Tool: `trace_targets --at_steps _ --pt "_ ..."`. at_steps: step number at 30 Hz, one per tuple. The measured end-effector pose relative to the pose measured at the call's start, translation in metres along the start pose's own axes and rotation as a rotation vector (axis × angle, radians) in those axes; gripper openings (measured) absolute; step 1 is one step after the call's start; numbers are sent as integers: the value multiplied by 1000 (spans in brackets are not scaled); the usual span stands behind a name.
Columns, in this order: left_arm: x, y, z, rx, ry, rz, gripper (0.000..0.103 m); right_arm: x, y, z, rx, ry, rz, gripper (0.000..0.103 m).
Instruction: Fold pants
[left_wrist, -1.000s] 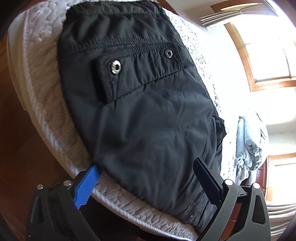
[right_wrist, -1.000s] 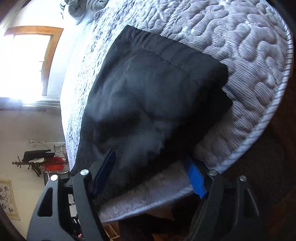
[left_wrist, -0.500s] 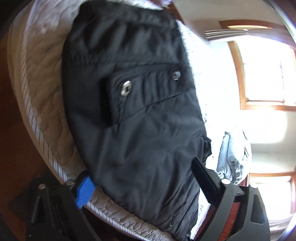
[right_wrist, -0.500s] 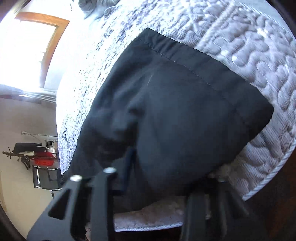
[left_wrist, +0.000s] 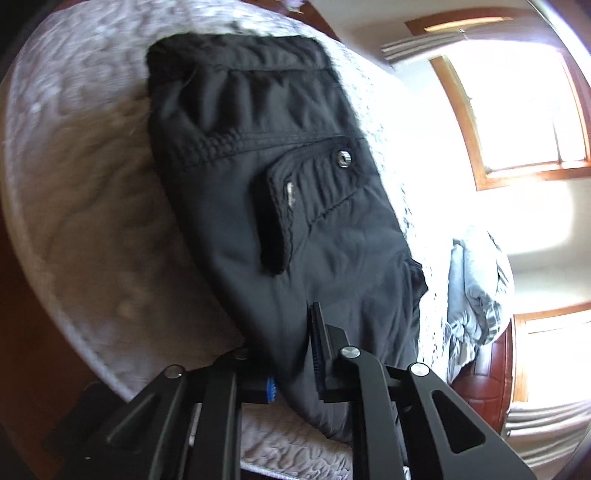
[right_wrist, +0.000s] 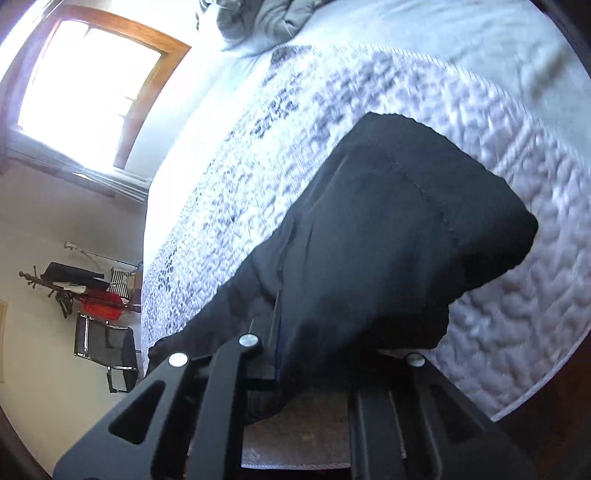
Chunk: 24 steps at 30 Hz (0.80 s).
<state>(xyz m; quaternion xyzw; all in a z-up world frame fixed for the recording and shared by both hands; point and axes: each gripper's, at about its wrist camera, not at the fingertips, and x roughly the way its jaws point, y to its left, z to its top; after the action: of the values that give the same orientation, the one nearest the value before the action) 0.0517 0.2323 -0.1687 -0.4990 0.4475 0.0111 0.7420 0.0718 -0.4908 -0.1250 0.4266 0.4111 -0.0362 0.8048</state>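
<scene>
Both claws have closed on the pants since the earlier frames, where their jaws stood spread on either side of the fabric along the near edge of the bed. The left claw (left_wrist: 295, 354) is now clenched on the near long edge of the pants (left_wrist: 295, 206), just below the seat; cloth is bunched between the ribbed pad and the blue pad. The right claw (right_wrist: 314, 354) is clenched on the same long edge near the hem end, with fabric draped over its far finger, which is hidden.

The pants lie on the quilted mattress (left_wrist: 92, 221) along its near edge. The waistband sits toward the left corner of the bed, and the snap-fastened pocket flap (left_wrist: 314, 192) faces up. The hem end (right_wrist: 461, 206) has risen off the mattress into a tented fold.

Judgement: gripping one long edge at two spaced points keeps the cloth taut between the claws, so it can be carried over as one panel. The lengthwise fold appears to be starting. Thin, slippery shell fabric may slide from the pads if tension is uneven.

A rumpled grey blanket (left_wrist: 476, 291) lies at the far end of the bed.
</scene>
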Motion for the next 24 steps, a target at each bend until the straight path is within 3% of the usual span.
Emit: trace_targets --at_steps 8,11,18,20,21,22,24 --pt "45 -42 -16 113 68 -27 13 -13 -23 53 -1 -78 -103 9" --pt "55 -40 -18 113 69 -27 13 5 -46 61 14 -53 -186 9" --pt "49 -15 -17 87 73 -28 17 35 -68 56 6 -19 -248 10" --pt "45 -12 -15 88 84 -22 25 30 -69 52 -1 -25 -243 18" --pt "42 -11 -14 89 90 -12 38 27 -69 50 4 -27 -240 22" --pt "41 -13 -15 92 87 6 60 24 -72 48 17 -23 -231 31" --pt "31 -17 -15 109 51 33 78 14 -75 42 43 -36 -191 47"
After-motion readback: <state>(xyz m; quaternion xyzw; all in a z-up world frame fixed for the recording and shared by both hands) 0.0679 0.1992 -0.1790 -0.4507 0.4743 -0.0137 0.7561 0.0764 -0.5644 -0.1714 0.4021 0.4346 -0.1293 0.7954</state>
